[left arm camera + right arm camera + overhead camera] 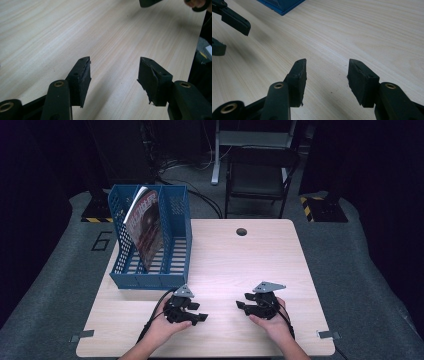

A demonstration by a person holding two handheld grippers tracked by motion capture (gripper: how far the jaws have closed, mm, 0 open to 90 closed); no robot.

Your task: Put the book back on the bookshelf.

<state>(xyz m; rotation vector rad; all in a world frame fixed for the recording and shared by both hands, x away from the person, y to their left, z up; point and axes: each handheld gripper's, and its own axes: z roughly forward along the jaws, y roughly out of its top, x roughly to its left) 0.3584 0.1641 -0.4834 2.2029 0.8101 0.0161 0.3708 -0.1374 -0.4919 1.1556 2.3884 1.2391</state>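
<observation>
A blue slotted file rack (172, 265) stands at the table's back left, with a red-covered magazine (145, 227) leaning upright in one of its slots. My left gripper (202, 317) rests low near the table's front edge, held in a hand, its jaws open and pointing right with nothing between them (114, 65). My right gripper (240, 305) sits to its right, jaws open and pointing left toward the other, holding nothing (327, 65). The two grippers face each other a short gap apart. The rack's corner (282, 5) shows in the right gripper view.
The pale wood table (235, 260) has a round cable hole (241, 231) near its back edge. A black chair (260, 175) and cables stand on the floor behind the table. Metal brackets (80, 336) sit at the front corners.
</observation>
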